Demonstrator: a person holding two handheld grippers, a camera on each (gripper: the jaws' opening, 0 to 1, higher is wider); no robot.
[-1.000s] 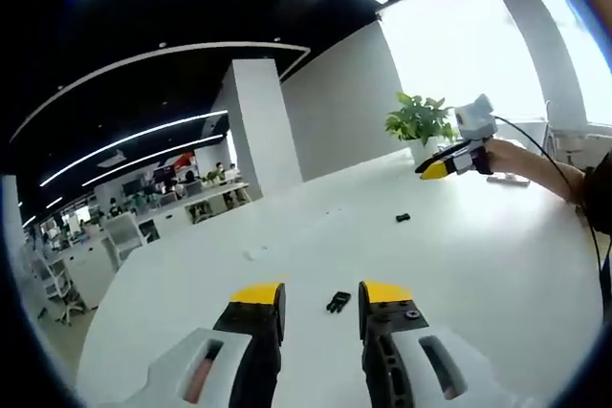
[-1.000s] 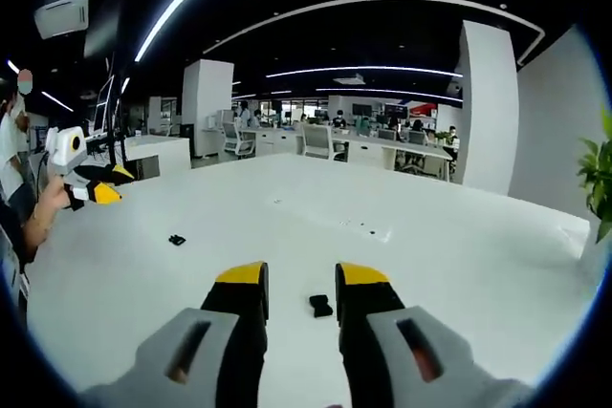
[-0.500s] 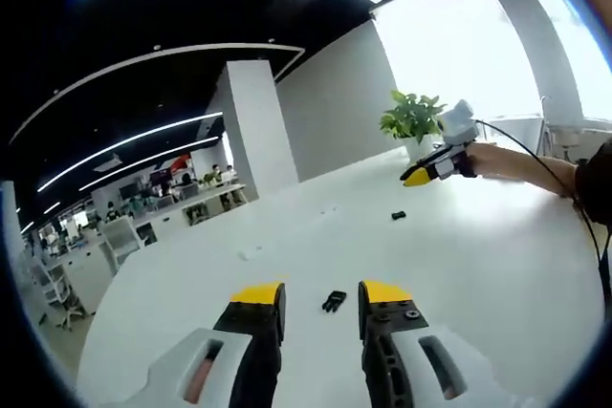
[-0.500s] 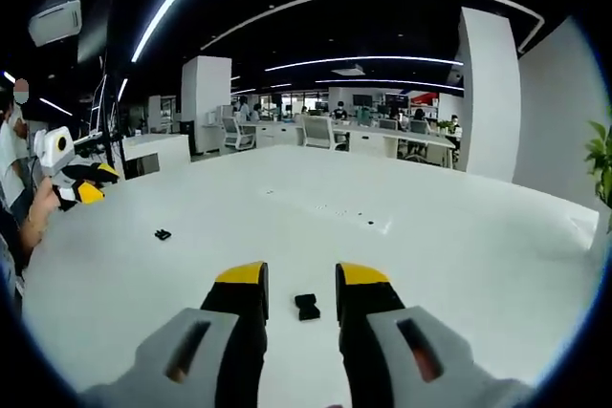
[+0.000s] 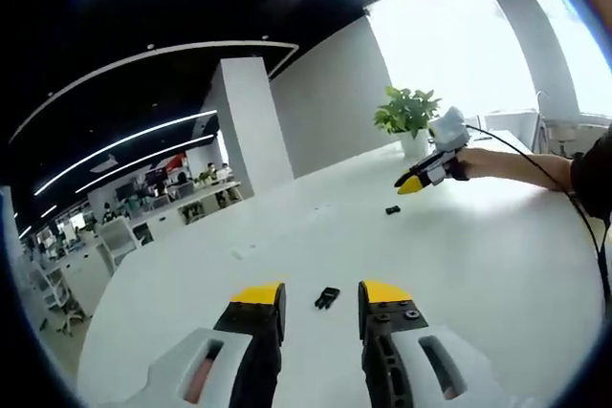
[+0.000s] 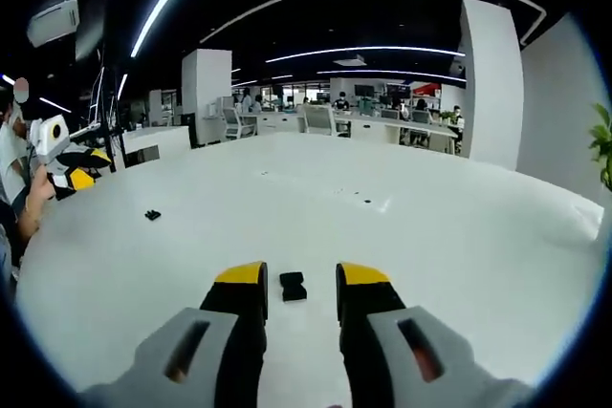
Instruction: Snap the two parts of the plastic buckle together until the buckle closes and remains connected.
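Note:
Two small black buckle parts lie apart on the white table [image 5: 497, 255]. One buckle part [image 5: 327, 297] rests just beyond my left gripper [image 5: 320, 295], whose yellow-tipped jaws stand open around nothing. The other buckle part [image 6: 293, 286] lies between the tips of my right gripper [image 6: 299, 280], also open. In the left gripper view the second part [image 5: 392, 209] sits far off below the right gripper [image 5: 421, 177]. In the right gripper view the first part [image 6: 152, 215] lies far left near the left gripper [image 6: 72, 171].
A potted plant [image 5: 408, 117] stands at the table's far edge. A person's hand and sleeve [image 5: 535, 167] hold the right gripper, with a cable trailing. Office desks and chairs [image 6: 382, 131] lie beyond the table [image 6: 459, 236].
Both grippers have moved forward toward their buckle parts. The right gripper's part now sits between its jaw tips; the left gripper's part lies closer to its jaws.

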